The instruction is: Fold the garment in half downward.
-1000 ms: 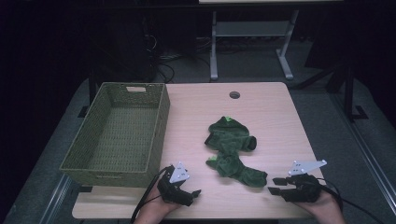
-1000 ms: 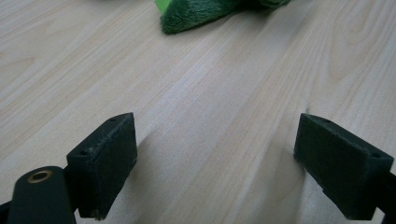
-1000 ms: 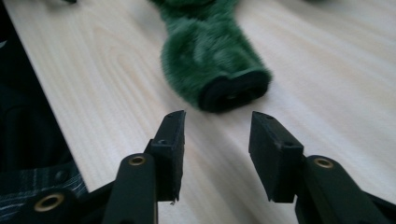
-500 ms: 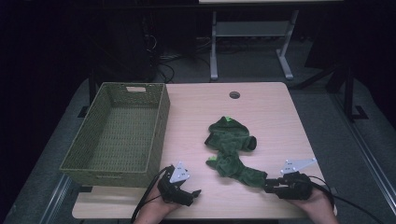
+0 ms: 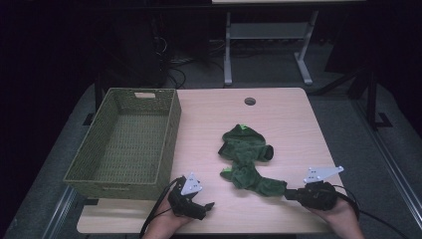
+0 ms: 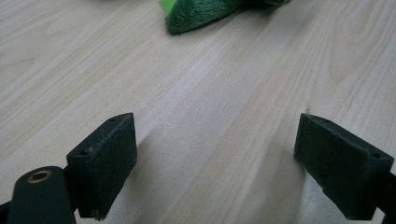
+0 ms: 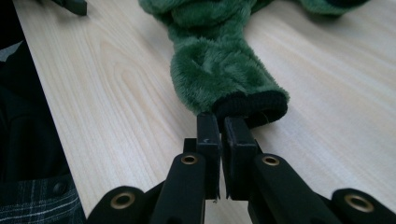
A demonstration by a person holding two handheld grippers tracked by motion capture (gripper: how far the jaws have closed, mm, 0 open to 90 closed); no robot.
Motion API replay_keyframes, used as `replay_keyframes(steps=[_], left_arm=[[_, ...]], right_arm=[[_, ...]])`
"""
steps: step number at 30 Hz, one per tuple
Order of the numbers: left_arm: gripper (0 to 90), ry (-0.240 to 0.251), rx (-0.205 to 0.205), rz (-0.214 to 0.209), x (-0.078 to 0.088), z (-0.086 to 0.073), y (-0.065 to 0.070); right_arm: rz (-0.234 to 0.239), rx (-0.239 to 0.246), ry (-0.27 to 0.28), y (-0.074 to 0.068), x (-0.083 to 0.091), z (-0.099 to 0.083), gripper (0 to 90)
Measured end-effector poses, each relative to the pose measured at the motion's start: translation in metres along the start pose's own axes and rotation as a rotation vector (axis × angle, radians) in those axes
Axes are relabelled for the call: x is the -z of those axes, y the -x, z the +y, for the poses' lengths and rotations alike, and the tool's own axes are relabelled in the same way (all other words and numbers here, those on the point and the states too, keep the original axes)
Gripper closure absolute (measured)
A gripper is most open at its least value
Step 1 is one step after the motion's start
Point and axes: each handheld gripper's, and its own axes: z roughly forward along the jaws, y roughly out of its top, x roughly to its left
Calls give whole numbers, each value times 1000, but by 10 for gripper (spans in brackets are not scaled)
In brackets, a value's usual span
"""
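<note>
A green plush garment (image 5: 246,154) lies crumpled on the wooden table (image 5: 283,119), right of centre. One sleeve-like end stretches toward the near right and finishes in a black cuff (image 7: 252,105). My right gripper (image 7: 220,126) has just been closing and is now shut on the edge of that cuff; in the high view the right gripper (image 5: 290,195) meets the garment's near end. At the near edge, left of the garment, my left gripper (image 5: 206,206) rests low over bare wood. Its jaws stand wide open with nothing between them in the left gripper view (image 6: 215,158), the garment's tip (image 6: 201,11) farther ahead.
A woven green basket (image 5: 119,185), with nothing in it, stands on the table's left side, just beyond my left gripper. A round cable hole (image 5: 250,101) sits near the far edge. Dark floor and a metal stand (image 5: 263,35) lie beyond the table.
My right gripper has slid left to the garment's near end and its jaws have closed on the black cuff. The left gripper has stayed put.
</note>
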Motion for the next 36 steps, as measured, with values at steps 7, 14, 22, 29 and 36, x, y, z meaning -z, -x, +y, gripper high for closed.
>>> replay_keyframes(steps=[7, 14, 22, 29, 36], left_arm=[[126, 0, 0, 0, 0, 0, 0], [126, 2, 2, 1, 0, 0, 0], [126, 3, 5, 0, 0, 0, 0], [126, 4, 6, -1, 0, 0, 0], [126, 5, 2, 1, 0, 0, 0]], right_arm=[[-1, 34, 34, -2, 6, 11, 864], [8, 87, 76, -6, 12, 30, 865], [41, 160, 90, -12, 5, 61, 865], [68, 204, 86, -17, -7, 81, 864], [126, 228, 68, -20, -27, 101, 863]])
